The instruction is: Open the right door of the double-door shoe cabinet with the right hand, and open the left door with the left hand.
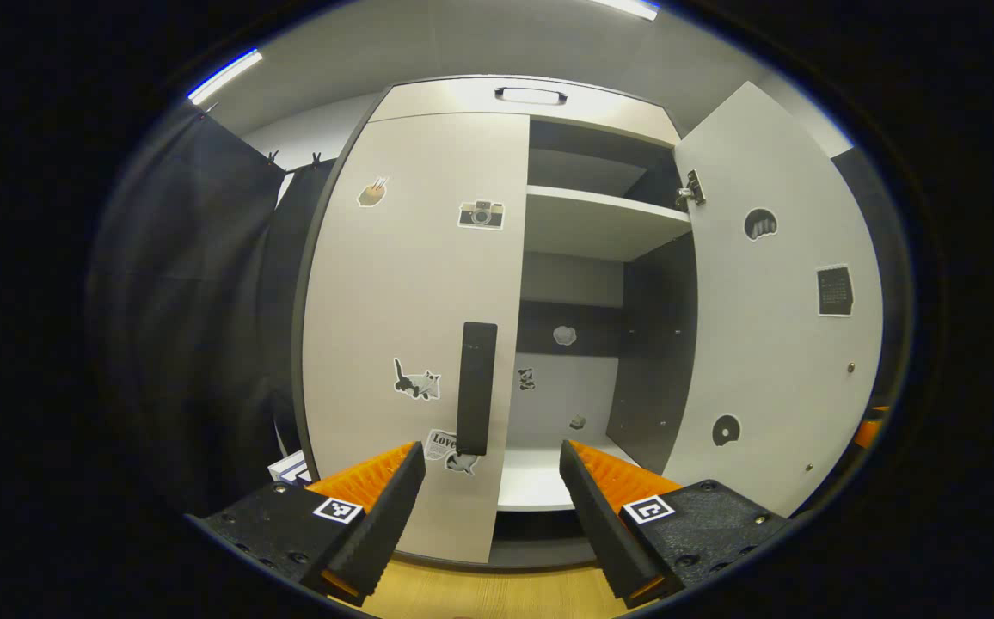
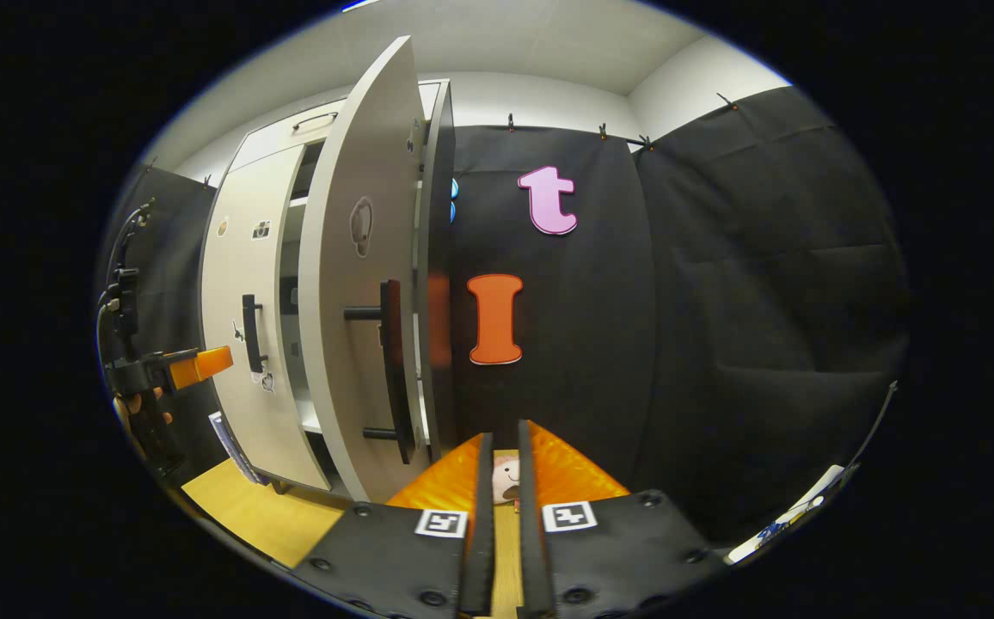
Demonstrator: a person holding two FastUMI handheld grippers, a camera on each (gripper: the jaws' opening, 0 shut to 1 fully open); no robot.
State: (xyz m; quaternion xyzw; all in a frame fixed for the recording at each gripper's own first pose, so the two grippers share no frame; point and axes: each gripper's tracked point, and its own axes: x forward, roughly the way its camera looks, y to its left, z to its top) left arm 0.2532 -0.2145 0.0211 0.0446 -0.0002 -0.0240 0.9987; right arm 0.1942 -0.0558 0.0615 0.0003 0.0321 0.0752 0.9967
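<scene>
We see the right door [image 1: 772, 318] swung open, left door [image 1: 411, 327] closed. Left claw [image 1: 493, 490] gapes before the left door's handle [image 1: 476, 387]. Right claw [image 2: 499, 481] is nearly closed, empty.

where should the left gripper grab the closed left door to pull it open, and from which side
Grip the black vertical handle on the left door, near its free edge by the open middle. Come straight at it from the front with the left gripper, whose fingers are open, one on each side of the bar. In the right gripper view it stands off the panel.
</scene>
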